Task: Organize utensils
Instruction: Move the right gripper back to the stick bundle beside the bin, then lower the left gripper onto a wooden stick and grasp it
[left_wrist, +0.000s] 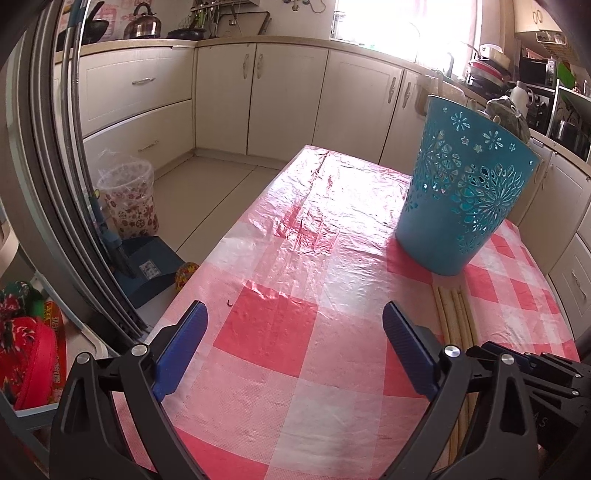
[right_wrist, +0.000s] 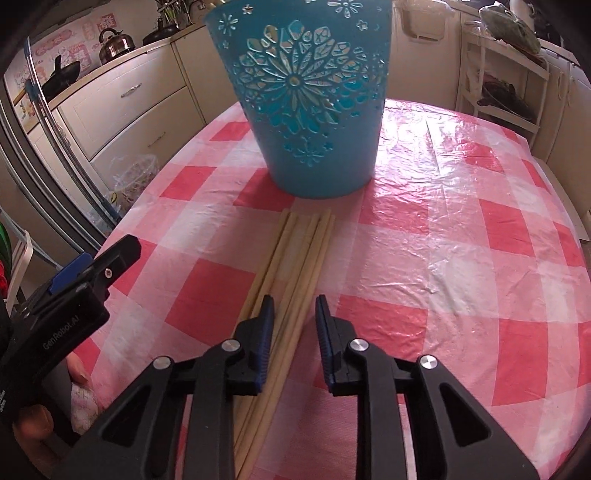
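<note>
1. Hovering at the left, the left gripper (left_wrist: 293, 314) is holding its jaws wide apart over the checked tablecloth (left_wrist: 273, 325), with nothing between them.
2. Lying just right of that gripper, the chopsticks (right_wrist: 295, 258) are resting in a bundle on the cloth, their far tips stopping just short of the bin's base.
3. Standing upright beyond the chopsticks, the blue bin (right_wrist: 306, 110) with cut-out flower patterns is sitting on the table.
4. Pointing steeply down, the right gripper (right_wrist: 295, 306) is hanging over the near part of the bundle; its jaws are standing narrowly apart, the left finger (right_wrist: 264, 332) overlapping some sticks while others are showing in the gap, and the pads are not pressing on them.
5. Showing at the left edge of the right wrist view, the left gripper's body is sitting close beside the right one.
</note>
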